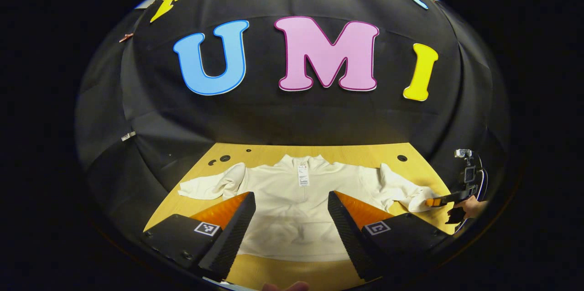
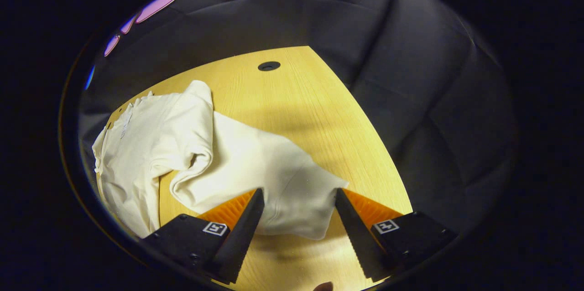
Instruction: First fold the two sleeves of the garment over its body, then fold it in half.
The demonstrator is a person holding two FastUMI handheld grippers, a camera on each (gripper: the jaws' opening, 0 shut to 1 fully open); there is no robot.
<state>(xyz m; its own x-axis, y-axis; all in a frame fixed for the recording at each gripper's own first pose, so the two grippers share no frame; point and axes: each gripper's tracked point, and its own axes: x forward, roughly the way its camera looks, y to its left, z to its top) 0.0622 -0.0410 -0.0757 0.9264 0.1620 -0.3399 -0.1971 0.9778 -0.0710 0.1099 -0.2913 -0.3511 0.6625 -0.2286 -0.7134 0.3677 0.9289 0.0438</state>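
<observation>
Parted right tongs [image 2: 299, 211] straddle the right sleeve [image 2: 255, 168] end, left tongs [image 1: 291, 211] hover released above the cream garment [image 1: 292, 190] lying flat on the tabletop [image 1: 365, 152], neither sleeve folded yet.

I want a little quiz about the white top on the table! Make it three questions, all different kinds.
1. True or false: both sleeves of the top are already folded over its body.
2. The right hand-held gripper is at: A) the collar, B) a sleeve cuff, C) the hem.
3. Fill in: the left hand-held gripper is ____, over the top's body.

Key: 1 false. 2 B. 3 open.
</observation>
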